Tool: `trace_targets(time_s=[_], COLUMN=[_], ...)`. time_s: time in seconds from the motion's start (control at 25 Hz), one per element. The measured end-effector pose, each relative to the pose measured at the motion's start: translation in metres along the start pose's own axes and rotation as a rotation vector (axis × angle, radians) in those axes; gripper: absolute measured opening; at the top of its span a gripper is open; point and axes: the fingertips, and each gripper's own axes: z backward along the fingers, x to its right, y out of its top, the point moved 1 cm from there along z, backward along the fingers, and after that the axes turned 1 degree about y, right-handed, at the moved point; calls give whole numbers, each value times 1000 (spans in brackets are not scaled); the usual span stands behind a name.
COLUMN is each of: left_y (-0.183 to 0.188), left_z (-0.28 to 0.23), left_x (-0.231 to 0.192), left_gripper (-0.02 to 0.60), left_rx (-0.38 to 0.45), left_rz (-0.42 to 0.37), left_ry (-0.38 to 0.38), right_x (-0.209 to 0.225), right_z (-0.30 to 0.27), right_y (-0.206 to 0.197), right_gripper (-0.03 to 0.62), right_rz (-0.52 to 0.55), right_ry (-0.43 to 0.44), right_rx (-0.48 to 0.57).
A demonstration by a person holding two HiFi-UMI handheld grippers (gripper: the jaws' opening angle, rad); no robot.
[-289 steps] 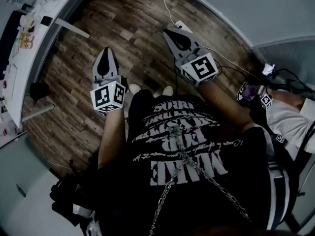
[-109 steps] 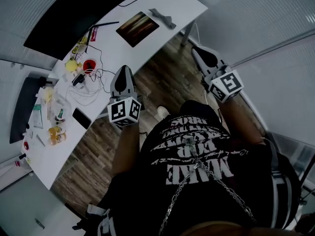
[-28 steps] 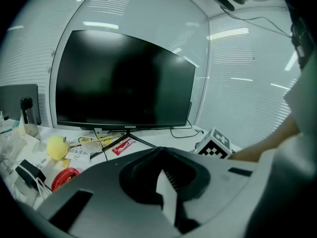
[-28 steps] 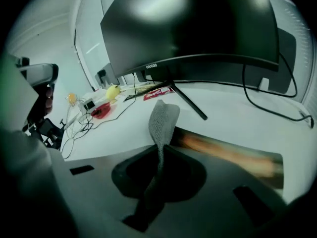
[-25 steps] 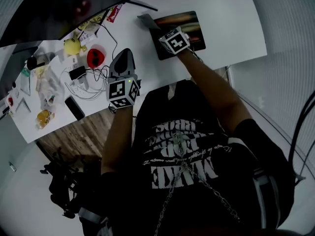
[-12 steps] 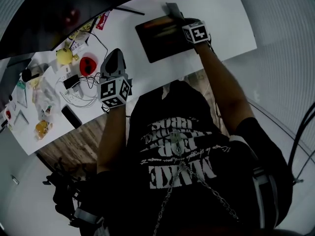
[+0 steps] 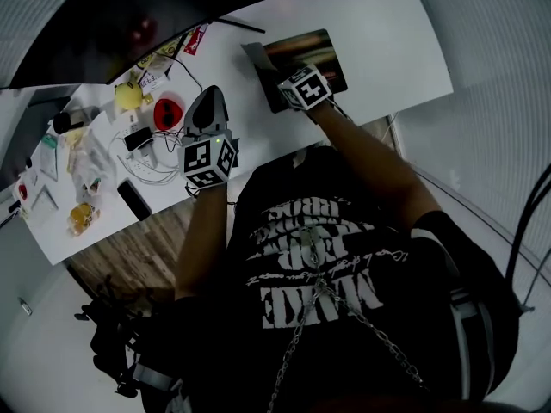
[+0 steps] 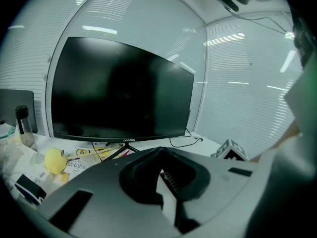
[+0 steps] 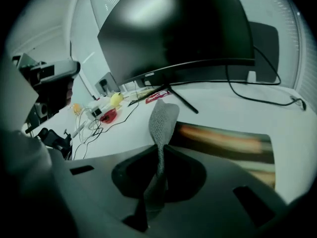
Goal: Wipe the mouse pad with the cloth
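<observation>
The dark mouse pad (image 7: 323,52) with an orange streak lies on the white desk (image 7: 387,33) at the far right. My right gripper (image 7: 281,69) is over the pad's left end and shut on a grey cloth (image 7: 256,54). In the right gripper view the cloth (image 9: 163,117) stands up out of the shut jaws (image 9: 159,150), with the pad (image 9: 228,144) just beyond. My left gripper (image 7: 212,91) hovers above the desk's near edge, well left of the pad. Its jaws (image 8: 159,151) are shut with nothing between them.
A large dark monitor (image 7: 129,7) on a thin stand (image 9: 176,95) stands at the back of the desk. Left of the pad are a yellow object (image 7: 129,98), a red round thing (image 7: 166,110), tangled cables (image 7: 146,144), a phone (image 7: 133,200) and several small items.
The right gripper swept the cloth to the pad's right end, then came back to its left end. The left gripper stayed near the desk's front edge.
</observation>
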Motion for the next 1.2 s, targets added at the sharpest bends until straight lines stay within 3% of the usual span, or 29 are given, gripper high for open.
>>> trace_targets(time_s=[0.2,0.36,0.64,0.76,0.92,1.08,1.2], left_y=[1,-7,-8,-5,-2,-2,-4], left_z=[9,10,8,7,7,9,13], left_x=[-9,-8,1,6,17,24,26], left_gripper=[5,6,6,6,6,6,6], left_rx=[11,-6,-5,4,9,13,10], left_rz=[0,2,4,6,5,-6,-16], left_ry=[34,39,33,32,22,24,30], right_x=[-4,28,144,160,124,24,-30], right_z=[-21,-6,71,84,77,42,16], right_y=[-26,-34,-68,-73,-60,-38,-46], right_gripper=[21,21,20,20,20,20,20], right_rz=[52,72,-154,-166,-156,-60,-19], right_ry=[-1,-48,-240,-266,-200,13,129], right_rx=[-93,-75,10,-6,-31,-27,-77])
